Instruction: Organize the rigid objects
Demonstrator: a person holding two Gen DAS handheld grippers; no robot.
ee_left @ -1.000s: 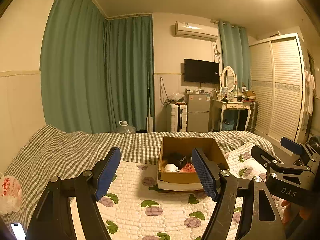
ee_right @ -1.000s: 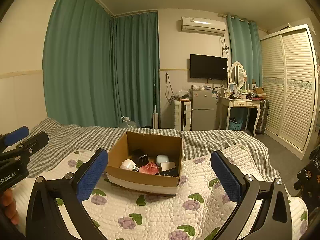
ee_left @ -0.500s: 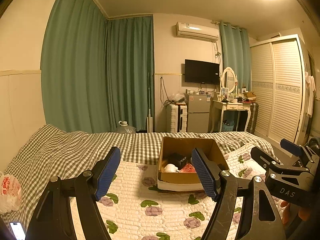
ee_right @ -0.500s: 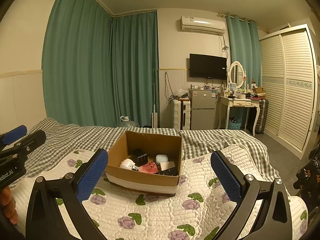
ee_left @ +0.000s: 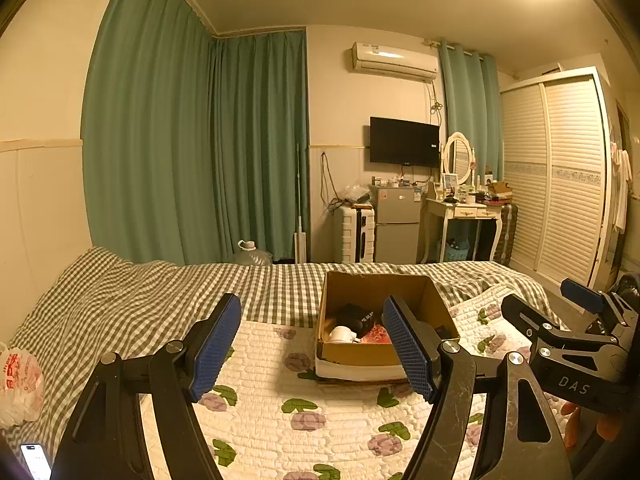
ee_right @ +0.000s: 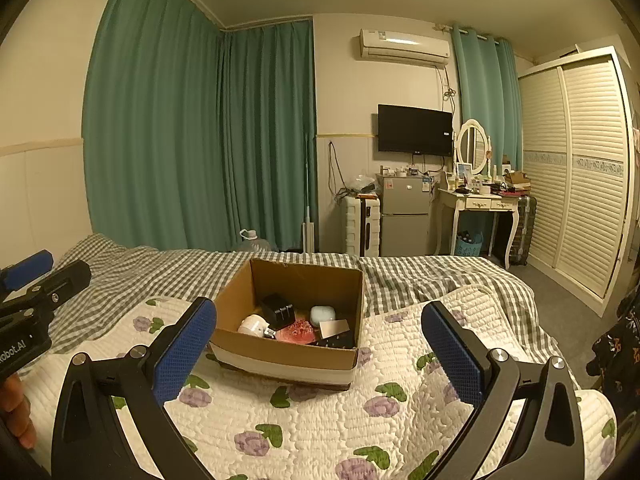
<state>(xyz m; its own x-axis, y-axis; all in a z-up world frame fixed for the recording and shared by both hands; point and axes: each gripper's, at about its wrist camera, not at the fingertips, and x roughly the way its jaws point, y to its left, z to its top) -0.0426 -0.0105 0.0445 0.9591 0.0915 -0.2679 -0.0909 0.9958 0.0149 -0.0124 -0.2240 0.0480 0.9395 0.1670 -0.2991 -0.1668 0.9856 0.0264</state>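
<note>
An open cardboard box (ee_right: 280, 354) sits on the flowered quilt (ee_right: 320, 432) on the bed. It holds a black block (ee_right: 277, 311), a white round object (ee_right: 253, 325), a pale blue case (ee_right: 322, 314), a red item (ee_right: 298, 330) and a tan card (ee_right: 334, 327). The box also shows in the left wrist view (ee_left: 360, 354). My left gripper (ee_left: 314, 350) is open and empty, held above the quilt short of the box. My right gripper (ee_right: 318, 354) is open and empty, facing the box. Each gripper shows at the edge of the other's view.
A checked sheet (ee_left: 120, 300) covers the far and left side of the bed. A white plastic bag (ee_left: 18, 384) and a phone (ee_left: 36, 460) lie at the left. A fridge (ee_right: 404, 220), dressing table (ee_right: 476, 204) and wardrobe (ee_right: 576, 168) stand beyond.
Both views have shifted very slightly; the box and its contents have not moved. Both grippers stay open.
</note>
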